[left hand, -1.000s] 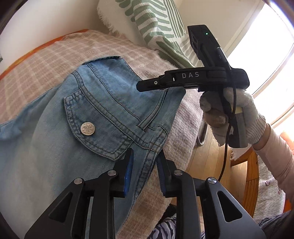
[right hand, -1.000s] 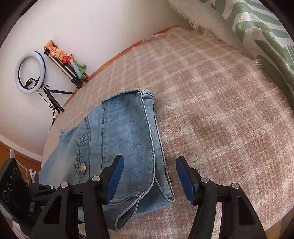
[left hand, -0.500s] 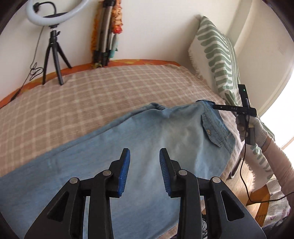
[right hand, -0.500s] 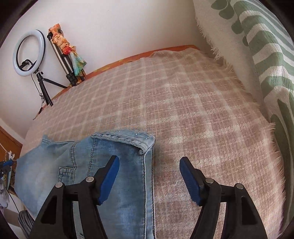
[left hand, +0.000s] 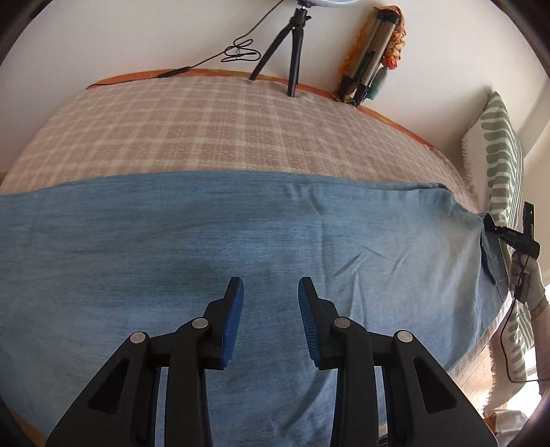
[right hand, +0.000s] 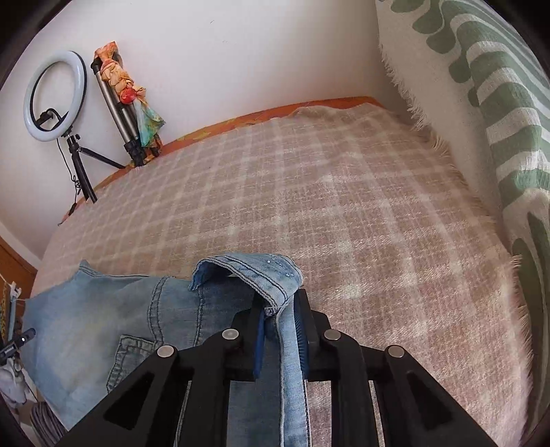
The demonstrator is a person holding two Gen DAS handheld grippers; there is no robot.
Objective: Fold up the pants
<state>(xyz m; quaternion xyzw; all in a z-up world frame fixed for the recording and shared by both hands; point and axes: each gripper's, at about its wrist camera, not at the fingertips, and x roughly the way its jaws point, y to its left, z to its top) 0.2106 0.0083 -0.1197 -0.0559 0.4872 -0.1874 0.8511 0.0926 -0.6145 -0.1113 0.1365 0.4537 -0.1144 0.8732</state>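
Right gripper [right hand: 280, 330] jaws closing on denim pants [right hand: 103, 319] waistband, near edge of checked blanket [right hand: 309, 192].

Bed under pink-beige checked blanket [right hand: 343, 213], fringed edge. Green-and-white patterned pillow [right hand: 508, 113] upright at right. Ring light [right hand: 55, 96] on black tripod by white wall; folded tripod [right hand: 120, 110] wrapped in orange cloth beside it.

Ring light [left hand: 311, 2] cut off at top edge; jeans [left hand: 240, 247] run past left edge; waistband [right hand: 261, 271] hides right gripper [right hand: 280, 330] pad tips.
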